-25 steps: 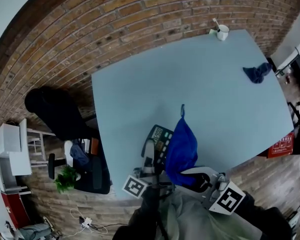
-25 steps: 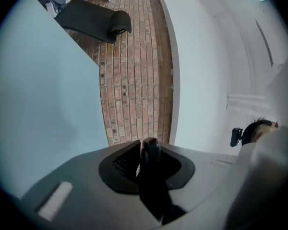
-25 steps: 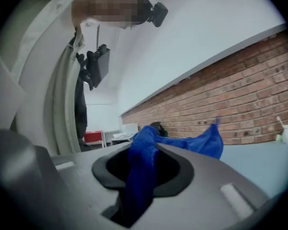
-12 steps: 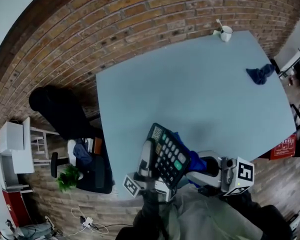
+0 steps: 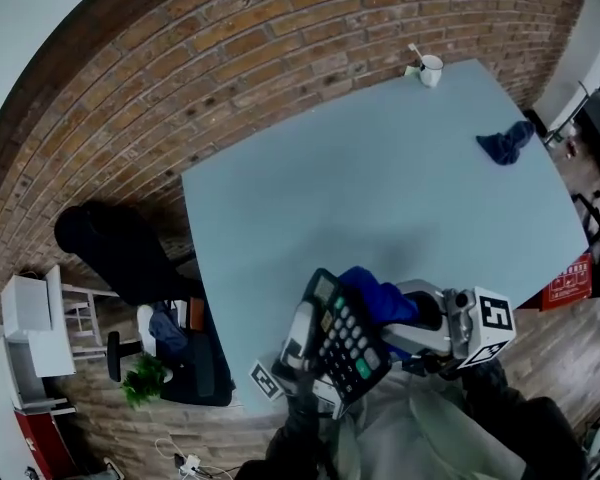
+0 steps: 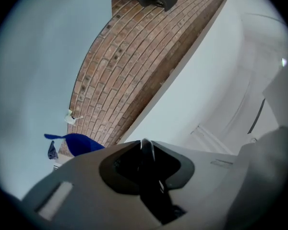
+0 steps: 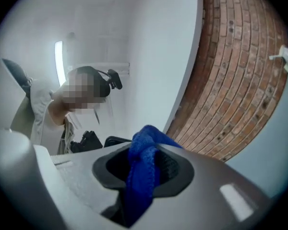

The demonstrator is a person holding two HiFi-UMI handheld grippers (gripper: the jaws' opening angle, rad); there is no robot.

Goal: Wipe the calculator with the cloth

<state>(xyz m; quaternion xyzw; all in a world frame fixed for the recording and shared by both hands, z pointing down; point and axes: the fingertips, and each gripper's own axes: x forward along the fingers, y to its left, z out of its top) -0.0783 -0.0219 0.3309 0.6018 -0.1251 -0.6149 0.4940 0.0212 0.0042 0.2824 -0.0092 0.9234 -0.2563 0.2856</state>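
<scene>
Bottom centre, by the pale-blue table's [image 5: 380, 168] near edge, our upturned left gripper [image 5: 305, 333] pinches a black rectangular calculator [image 5: 348, 343], and the right gripper [image 5: 405, 313] grips a blue cloth [image 5: 368, 290].

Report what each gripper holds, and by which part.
Left gripper clamps the calculator by its thin side edge; right gripper pinches the blue cloth by a bunched fold.

In its own view the left gripper [image 6: 145, 153] shows us the calculator [image 5: 345, 336] only edge-on, keys out of sight. In the head view the calculator hides that gripper's jaws and part of the cloth [image 5: 375, 293]. The cloth buries the right gripper [image 7: 145, 150] tips. Far mug [image 5: 431, 69] contents: too small, we can't tell. The person's torso [image 5: 420, 438] is cut off at the near edge.
</scene>
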